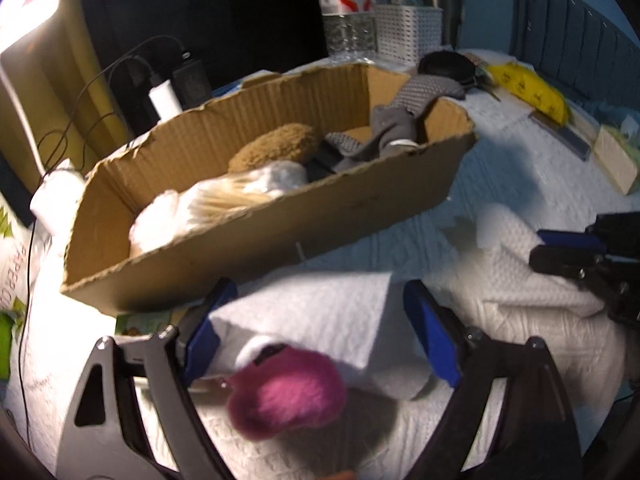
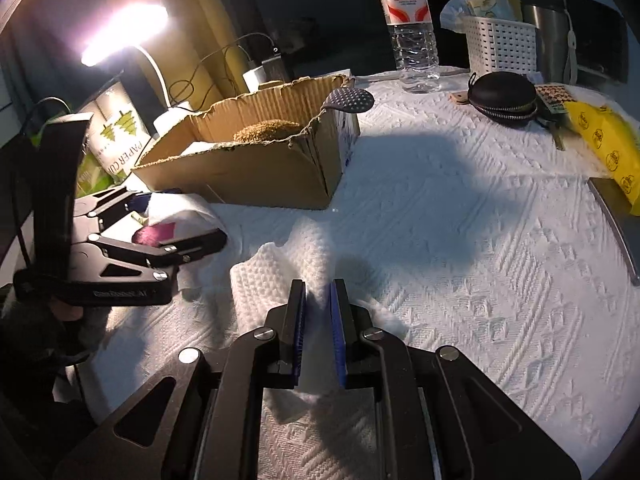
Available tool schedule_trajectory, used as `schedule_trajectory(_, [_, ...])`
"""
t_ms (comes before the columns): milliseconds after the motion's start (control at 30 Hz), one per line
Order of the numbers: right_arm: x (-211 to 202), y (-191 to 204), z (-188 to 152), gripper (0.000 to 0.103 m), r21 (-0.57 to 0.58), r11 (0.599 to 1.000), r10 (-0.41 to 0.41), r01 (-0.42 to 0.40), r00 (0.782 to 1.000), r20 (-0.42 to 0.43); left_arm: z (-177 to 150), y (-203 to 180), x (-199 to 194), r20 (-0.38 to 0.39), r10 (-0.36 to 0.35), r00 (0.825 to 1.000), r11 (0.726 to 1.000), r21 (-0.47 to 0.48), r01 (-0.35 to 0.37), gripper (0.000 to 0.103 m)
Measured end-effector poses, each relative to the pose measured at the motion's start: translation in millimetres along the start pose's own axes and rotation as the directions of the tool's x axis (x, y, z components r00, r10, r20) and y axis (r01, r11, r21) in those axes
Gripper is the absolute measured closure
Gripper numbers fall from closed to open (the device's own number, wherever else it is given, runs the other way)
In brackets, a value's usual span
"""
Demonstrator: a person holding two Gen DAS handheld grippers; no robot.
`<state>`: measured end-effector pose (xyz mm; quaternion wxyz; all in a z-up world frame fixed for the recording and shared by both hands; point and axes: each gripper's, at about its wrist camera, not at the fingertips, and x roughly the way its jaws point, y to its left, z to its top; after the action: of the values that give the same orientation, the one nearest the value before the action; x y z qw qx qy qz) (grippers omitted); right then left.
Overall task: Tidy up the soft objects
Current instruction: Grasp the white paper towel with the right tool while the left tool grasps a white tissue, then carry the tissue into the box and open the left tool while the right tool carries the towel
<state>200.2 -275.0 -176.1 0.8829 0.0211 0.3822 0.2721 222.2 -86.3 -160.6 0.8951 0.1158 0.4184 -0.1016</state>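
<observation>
Pinched in the right gripper (image 2: 318, 300), a limp paper towel (image 2: 276, 276) lifts easily by its fold, while the wide-open left gripper (image 1: 316, 320) straddles a squashy purple pompom (image 1: 286, 400).

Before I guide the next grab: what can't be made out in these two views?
- Purple fluffy thing: blurred in the left wrist view; the left tongs mostly hide it in the right wrist view.
- Cardboard box contents: its wall hides most of them in the right wrist view.
</observation>
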Motion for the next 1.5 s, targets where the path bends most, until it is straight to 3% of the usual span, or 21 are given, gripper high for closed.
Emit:
schedule_trajectory(67, [0, -1, 0, 0.089, 0.002, 1.0, 0.01, -0.01, 1.0, 0.003, 0, -6, 0, 0.007, 0.003, 1.0, 0.999, 0.041, -0.003, 0.018])
schedule_trajectory(267, [-2, -1, 1, 0.089, 0.004, 1.0, 0.025, -0.025, 1.0, 0.012, 1, -32, -2, 0.014, -0.074, 0.997, 0.984, 0.162, 0.071, 0.063])
schedule_trajectory(500, [-4, -1, 0, 0.089, 0.006, 1.0, 0.024, -0.024, 0.999, 0.023, 0, -36, -10, 0.016, -0.143, 0.99, 0.977, 0.164, 0.138, 0.087])
schedule_trajectory(667, [-6, -1, -1, 0.089, 0.009, 1.0, 0.014, -0.015, 0.999, 0.035, -8, -24, -29, 0.049, -0.196, 0.979, 0.977, 0.097, 0.191, 0.09])
schedule_trajectory(933, [-10, 1, -1, 0.089, 0.006, 1.0, 0.005, -0.006, 0.998, 0.058, -14, -15, -79, 0.147, -0.273, 0.951, 0.962, 0.067, 0.266, 0.091])
schedule_trajectory(1167, [-22, 6, 8, 0.089, -0.009, 1.0, -0.026, 0.027, 0.996, 0.088, -7, -1, -107, 0.228, -0.286, 0.931, 0.958, 0.045, 0.283, 0.091])
schedule_trajectory(1500, [-54, 19, 54, 0.089, -0.065, 0.996, -0.043, 0.058, 0.976, 0.214, 25, 19, -142, 0.372, -0.288, 0.882, 0.955, 0.048, 0.292, 0.091])
